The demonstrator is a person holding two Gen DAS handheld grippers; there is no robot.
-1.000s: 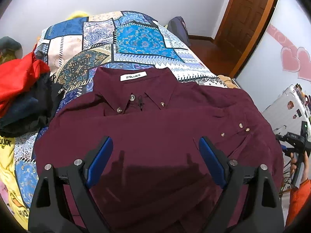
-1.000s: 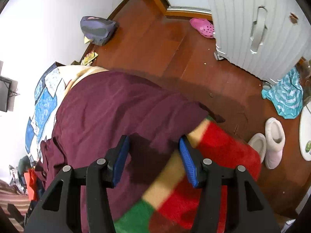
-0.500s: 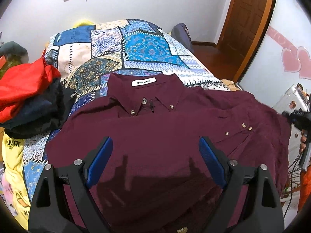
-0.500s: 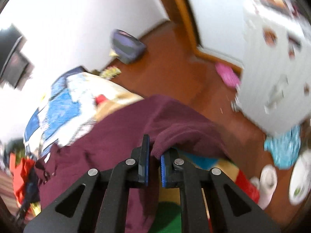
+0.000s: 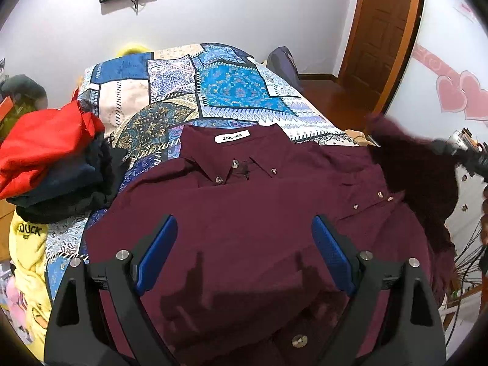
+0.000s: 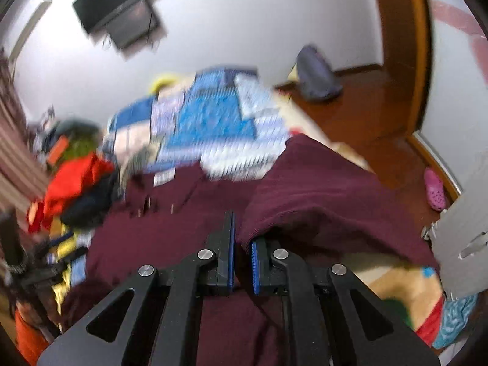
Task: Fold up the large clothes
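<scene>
A maroon button-down shirt (image 5: 250, 213) lies face up on the bed, collar toward the far wall. My left gripper (image 5: 244, 253) is open and empty, hovering over the shirt's lower middle. My right gripper (image 6: 242, 244) is shut on the shirt's right side edge (image 6: 305, 201) and holds it lifted, the cloth draping down over the bed's side. In the left wrist view the lifted cloth (image 5: 418, 177) rises at the right, with the right gripper (image 5: 466, 155) behind it. The right wrist view is motion-blurred.
A patchwork bedspread (image 5: 213, 91) covers the bed. A pile of red and dark clothes (image 5: 52, 158) lies at the left, yellow clothes (image 5: 27, 244) below it. A wooden door (image 5: 381, 30), a white cabinet (image 6: 463, 238) and a pink shoe (image 6: 436, 189) stand to the right.
My right gripper shut on the shirt's right edge and lifted it up and toward the bed's middle. My left gripper stayed open, and its view pulled back a little.
</scene>
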